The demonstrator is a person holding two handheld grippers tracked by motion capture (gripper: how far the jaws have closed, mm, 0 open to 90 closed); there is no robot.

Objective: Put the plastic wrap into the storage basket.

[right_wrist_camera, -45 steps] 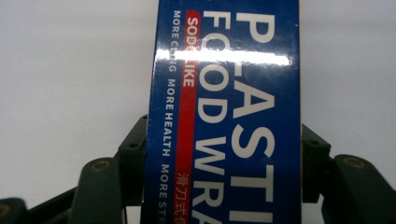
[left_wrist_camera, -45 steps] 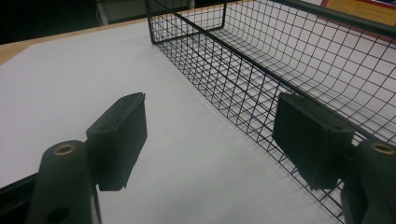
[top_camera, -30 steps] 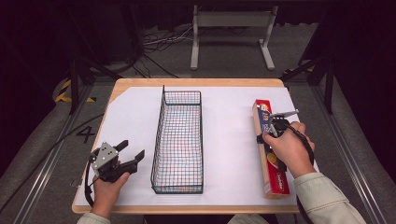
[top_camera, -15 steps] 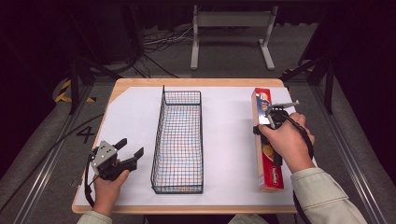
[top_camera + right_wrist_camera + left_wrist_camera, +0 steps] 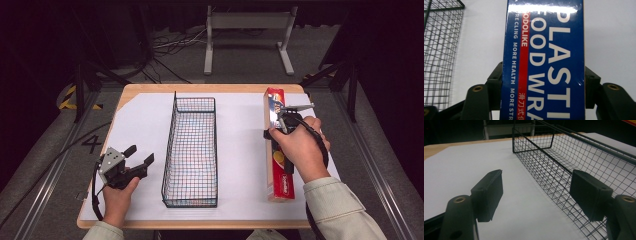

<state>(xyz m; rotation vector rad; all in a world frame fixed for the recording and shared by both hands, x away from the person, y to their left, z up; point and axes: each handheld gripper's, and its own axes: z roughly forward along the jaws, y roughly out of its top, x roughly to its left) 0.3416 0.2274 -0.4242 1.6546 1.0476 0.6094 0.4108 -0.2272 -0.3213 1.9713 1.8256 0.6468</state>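
Right gripper (image 5: 543, 82) clamps the long glossy food-wrap box (image 5: 544, 60) (blue, rectangular) beside a black wire basket (image 5: 190, 150).

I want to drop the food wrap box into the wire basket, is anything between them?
Nothing visible lies on the white sheet between the food wrap box and the wire basket. Only the basket's own near wall must be cleared; the right tongs already clamp the box.
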